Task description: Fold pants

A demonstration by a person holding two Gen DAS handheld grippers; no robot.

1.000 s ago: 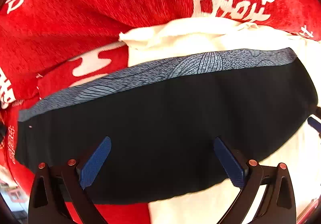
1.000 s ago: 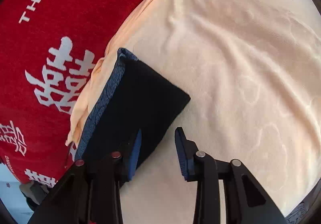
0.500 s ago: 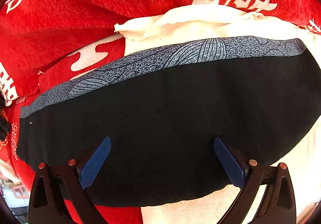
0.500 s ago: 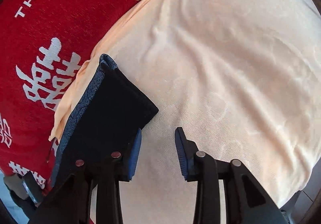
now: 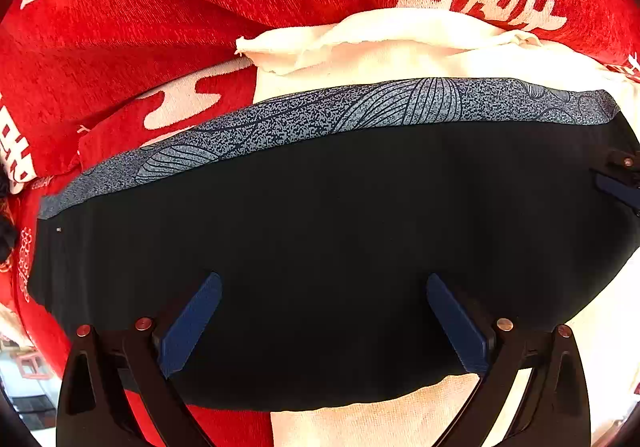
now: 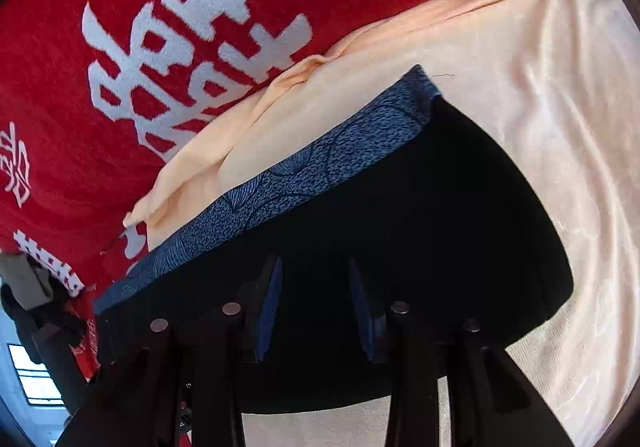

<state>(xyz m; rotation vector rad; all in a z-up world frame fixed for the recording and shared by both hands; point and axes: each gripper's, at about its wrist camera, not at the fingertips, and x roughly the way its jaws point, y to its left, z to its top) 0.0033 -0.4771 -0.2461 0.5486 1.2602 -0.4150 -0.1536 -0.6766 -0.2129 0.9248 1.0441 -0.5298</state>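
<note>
black folded pants (image 5: 320, 247) with a blue-grey patterned waistband lie on cream cloth (image 5: 400, 51); soft, limp, light (best pinched at the 6 o'clock edge). left gripper (image 5: 324, 323) spread wide, right gripper (image 6: 316, 307) part-open, both empty.

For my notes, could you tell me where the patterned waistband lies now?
The blue-grey patterned waistband runs along the black folded pants' far edge, beside the cream towel.

**Red blanket and pale cloth cover the surface**

A red blanket (image 5: 168, 7) with large white characters (image 6: 192, 59) fills the far side in both wrist views. A cream cloth (image 5: 380, 43) lies over it, its far edge rumpled and partly folded back. In the right wrist view this cloth looks peach-toned and wrinkled, reaching to the right edge. A bright window (image 6: 36, 379) shows at lower left.
</note>
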